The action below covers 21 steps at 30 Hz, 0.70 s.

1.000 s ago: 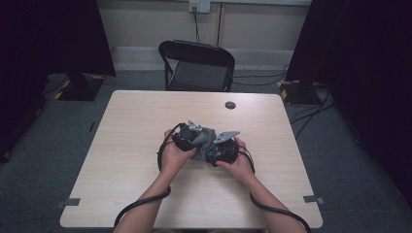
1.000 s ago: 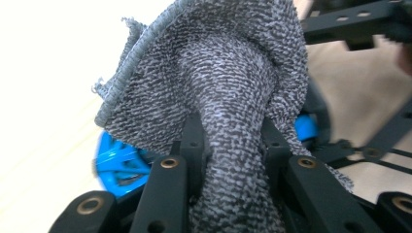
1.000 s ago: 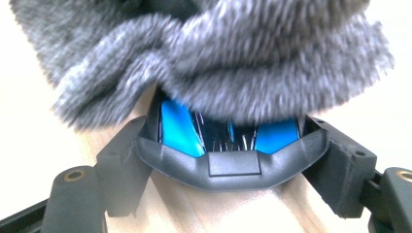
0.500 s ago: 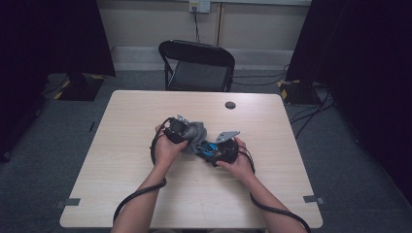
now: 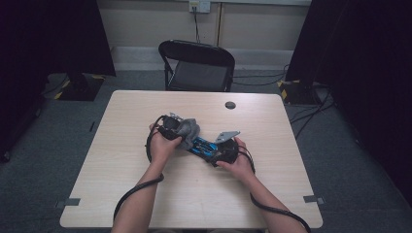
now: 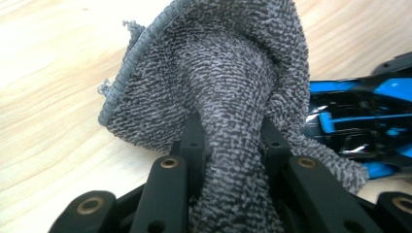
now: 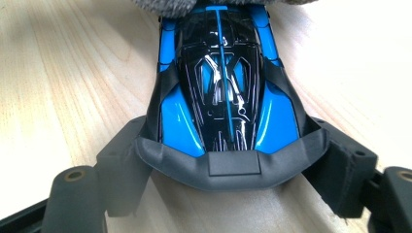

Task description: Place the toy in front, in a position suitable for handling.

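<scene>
Blue toy car [image 7: 223,82]: clamped by right claw [image 5: 210,148] for steadying; left claw [image 5: 182,133] pinches grey cloth [image 6: 228,97] against its front, for wiping.

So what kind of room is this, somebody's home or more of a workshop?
It looks like a recording studio or lab rather than a home: black curtains hang on both sides, cables trail over the grey carpeted floor, and a lone pale wooden table stands with a black folding chair behind it.
</scene>
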Available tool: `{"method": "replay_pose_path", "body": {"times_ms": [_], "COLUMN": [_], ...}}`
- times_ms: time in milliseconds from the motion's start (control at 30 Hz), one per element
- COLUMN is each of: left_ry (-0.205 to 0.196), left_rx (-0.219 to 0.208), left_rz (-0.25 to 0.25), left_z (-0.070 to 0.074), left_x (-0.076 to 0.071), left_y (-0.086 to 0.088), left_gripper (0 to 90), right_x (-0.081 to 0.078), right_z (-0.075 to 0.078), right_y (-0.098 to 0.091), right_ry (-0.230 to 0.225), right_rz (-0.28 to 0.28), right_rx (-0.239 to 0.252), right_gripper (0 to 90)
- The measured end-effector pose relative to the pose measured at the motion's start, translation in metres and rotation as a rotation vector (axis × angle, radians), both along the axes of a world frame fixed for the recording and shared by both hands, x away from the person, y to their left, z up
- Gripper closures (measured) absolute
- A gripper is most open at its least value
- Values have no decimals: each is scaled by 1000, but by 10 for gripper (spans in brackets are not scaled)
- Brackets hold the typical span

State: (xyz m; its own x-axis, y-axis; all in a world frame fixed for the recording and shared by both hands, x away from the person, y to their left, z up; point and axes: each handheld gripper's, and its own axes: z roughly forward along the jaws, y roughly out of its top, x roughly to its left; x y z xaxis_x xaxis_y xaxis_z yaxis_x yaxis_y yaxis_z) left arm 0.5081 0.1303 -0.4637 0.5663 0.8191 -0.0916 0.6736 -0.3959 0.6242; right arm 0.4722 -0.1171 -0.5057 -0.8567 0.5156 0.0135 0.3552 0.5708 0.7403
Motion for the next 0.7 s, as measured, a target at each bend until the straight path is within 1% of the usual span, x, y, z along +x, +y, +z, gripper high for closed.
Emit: {"method": "replay_pose_path", "body": {"times_ms": [67, 167, 233, 267, 400, 500, 633, 700], "left_ry": [-1, 9, 5, 9, 13, 18, 19, 16], "left_rx": [7, 3, 2, 15, 12, 19, 20, 30], "left_rz": [16, 31, 47, 45, 63, 67, 89, 101], "left_z": [-1, -3, -4, -4, -7, -7, -9, -8], "left_x": [1, 3, 3, 4, 4, 3, 2, 0], "left_y": [4, 10, 12, 14, 21, 26, 34, 40], "left_gripper": [709, 710, 710, 711, 711, 712, 712, 712], "right_x": [0, 0, 0, 0, 0, 0, 0, 0], "right_z": [0, 0, 0, 0, 0, 0, 0, 0], "right_y": [0, 0, 0, 0, 0, 0, 0, 0], "right_ry": [0, 0, 0, 0, 0, 0, 0, 0], "right_rz": [0, 0, 0, 0, 0, 0, 0, 0], "right_rx": [0, 0, 0, 0, 0, 0, 1, 1], "right_gripper": [243, 243, 243, 243, 243, 243, 243, 243]}}
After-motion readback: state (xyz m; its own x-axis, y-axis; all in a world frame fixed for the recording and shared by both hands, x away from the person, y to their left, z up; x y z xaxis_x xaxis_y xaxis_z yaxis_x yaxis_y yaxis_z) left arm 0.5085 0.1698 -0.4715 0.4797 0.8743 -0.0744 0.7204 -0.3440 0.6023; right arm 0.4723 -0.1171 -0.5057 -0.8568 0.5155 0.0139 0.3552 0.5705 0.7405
